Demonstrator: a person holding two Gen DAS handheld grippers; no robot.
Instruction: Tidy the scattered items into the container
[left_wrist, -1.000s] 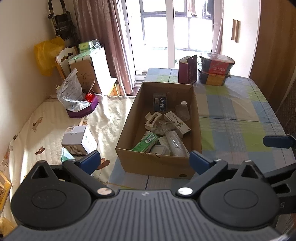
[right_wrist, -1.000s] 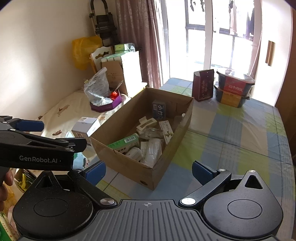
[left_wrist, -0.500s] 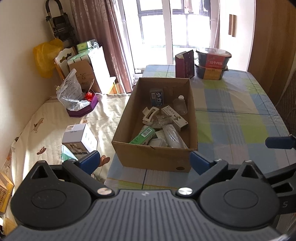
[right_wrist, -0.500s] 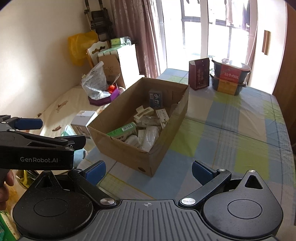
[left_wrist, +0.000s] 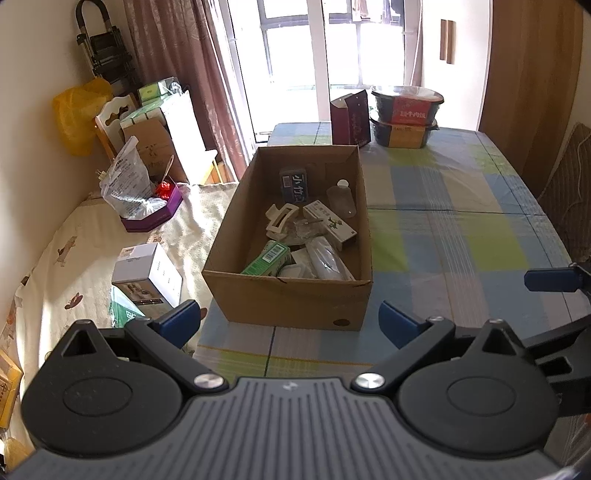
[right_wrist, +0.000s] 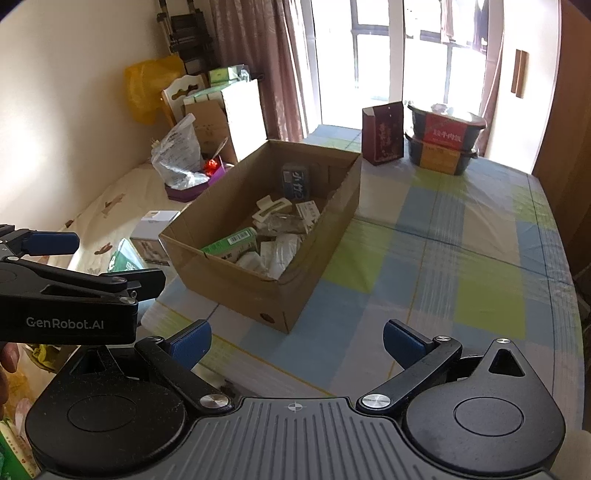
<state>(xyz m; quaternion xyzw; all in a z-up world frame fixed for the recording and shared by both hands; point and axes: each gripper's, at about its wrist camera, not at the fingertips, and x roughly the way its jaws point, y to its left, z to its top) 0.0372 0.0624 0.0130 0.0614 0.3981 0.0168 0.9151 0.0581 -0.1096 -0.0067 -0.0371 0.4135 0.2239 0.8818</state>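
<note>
An open cardboard box (left_wrist: 288, 295) (right_wrist: 236, 284) stands on the checked tablecloth and holds several small items: a green carton (left_wrist: 266, 258) (right_wrist: 231, 244), a white hair claw (left_wrist: 280, 218) (right_wrist: 271, 206), a dark blue packet (left_wrist: 294, 184) (right_wrist: 295, 183), a white medicine box (left_wrist: 328, 221) and a clear bottle (left_wrist: 341, 197). My left gripper (left_wrist: 290, 321) hovers open and empty in front of the box's near wall. My right gripper (right_wrist: 295, 341) is open and empty, near the box's front right corner. The left gripper's body shows at the left of the right wrist view.
The checked tablecloth (left_wrist: 461, 229) stretches right of the box. At its far end stand a dark red paper bag (left_wrist: 349, 118) and two stacked black food tubs (left_wrist: 404, 114). Left of the table lie a white box (left_wrist: 147, 275), a purple tray with a plastic bag (left_wrist: 147, 199) and cartons.
Both grippers have pulled back and up from the box, so it looks smaller and farther in both views. Both stay open and empty.
</note>
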